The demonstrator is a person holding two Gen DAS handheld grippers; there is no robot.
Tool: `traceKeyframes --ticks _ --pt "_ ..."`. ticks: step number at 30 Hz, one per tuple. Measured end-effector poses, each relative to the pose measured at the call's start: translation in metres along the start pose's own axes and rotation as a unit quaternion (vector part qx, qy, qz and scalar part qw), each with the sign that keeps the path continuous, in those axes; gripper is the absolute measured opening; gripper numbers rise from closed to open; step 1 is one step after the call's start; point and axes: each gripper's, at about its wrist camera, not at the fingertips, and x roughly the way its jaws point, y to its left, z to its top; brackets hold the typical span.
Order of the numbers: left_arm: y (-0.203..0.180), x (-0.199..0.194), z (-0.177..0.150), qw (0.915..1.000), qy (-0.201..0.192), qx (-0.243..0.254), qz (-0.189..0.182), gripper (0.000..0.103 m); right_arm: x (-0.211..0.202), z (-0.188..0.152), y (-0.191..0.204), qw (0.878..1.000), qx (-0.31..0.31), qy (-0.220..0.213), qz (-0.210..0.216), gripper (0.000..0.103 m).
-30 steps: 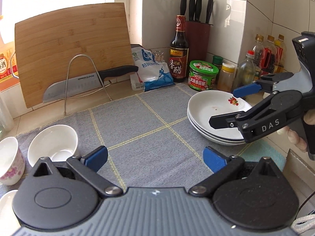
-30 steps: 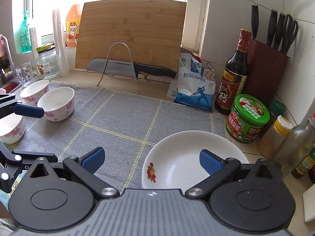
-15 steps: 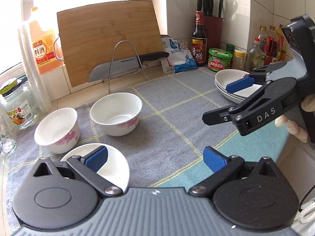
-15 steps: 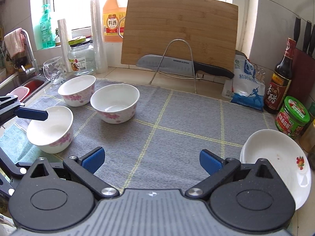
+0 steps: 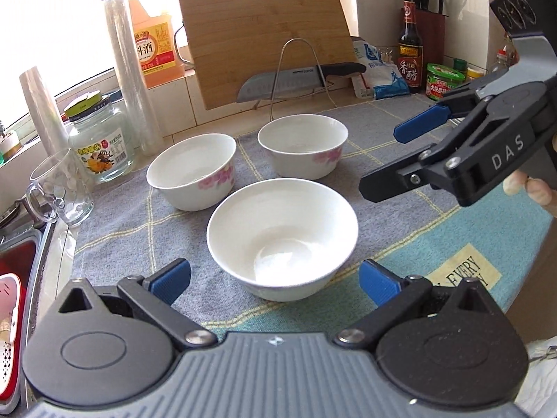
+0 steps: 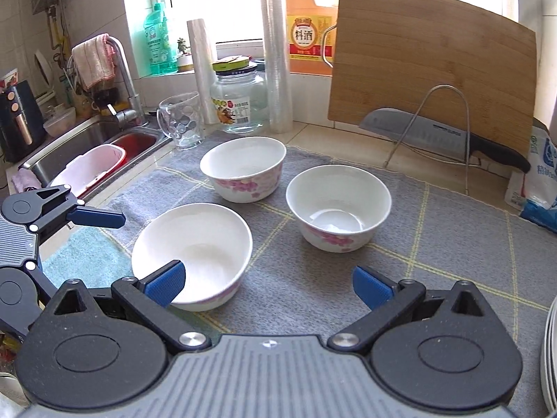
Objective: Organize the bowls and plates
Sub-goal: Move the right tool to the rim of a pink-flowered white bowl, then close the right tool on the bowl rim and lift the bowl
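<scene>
Three white bowls with pink flowers stand on the grey mat point(image 5: 115, 233). The nearest bowl point(image 5: 282, 236) sits just ahead of my open, empty left gripper point(image 5: 275, 280), between its two blue pads. The far-left bowl point(image 5: 191, 170) and far-right bowl point(image 5: 302, 145) stand behind it. In the right wrist view my right gripper point(image 6: 267, 284) is open and empty, with the near bowl point(image 6: 192, 254) by its left pad and the other two bowls point(image 6: 243, 169) point(image 6: 338, 206) ahead. A stack of white plates point(image 6: 549, 355) shows at the right edge.
A glass mug point(image 5: 61, 188), a jar point(image 5: 101, 142), rolls of wrap and a yellow bottle stand at the back left by the sink point(image 6: 94, 146). A cutting board point(image 5: 264, 41) and knife point(image 5: 299, 76) lean at the back. Sauce bottles and a knife block stand back right.
Both grippers have swung left, from the plate stack toward the three bowls. The near bowl now sits centred before my left gripper. Both stay open and empty.
</scene>
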Motion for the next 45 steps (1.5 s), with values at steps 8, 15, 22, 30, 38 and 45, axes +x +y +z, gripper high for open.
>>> traceKeyframes --ticks 8,15,22,30,38,45 --pt "0.009 0.016 -0.01 0.9999 0.006 -0.005 -0.009 0.101 0.037 0.013 0.015 0.999 -0.009 0.021 0.044 0.102" --pt "0.009 0.022 -0.009 0.9996 0.001 -0.004 -0.027 0.094 0.058 0.019 0.021 0.997 -0.021 0.041 0.064 0.087" --pt "0.006 0.024 -0.008 0.9993 -0.004 0.004 -0.037 0.09 0.067 0.02 0.019 0.996 -0.015 0.052 0.077 0.081" --pt "0.006 0.025 -0.007 0.9991 -0.007 0.006 -0.042 0.088 0.069 0.021 0.017 0.994 -0.014 0.058 0.089 0.075" --pt "0.007 0.024 -0.005 0.9989 -0.002 0.005 -0.046 0.088 0.066 0.022 0.016 0.994 -0.011 0.059 0.091 0.075" --pt "-0.001 0.017 0.004 0.9982 -0.006 0.011 -0.059 0.088 0.052 0.02 0.009 0.995 -0.002 0.053 0.086 0.075"
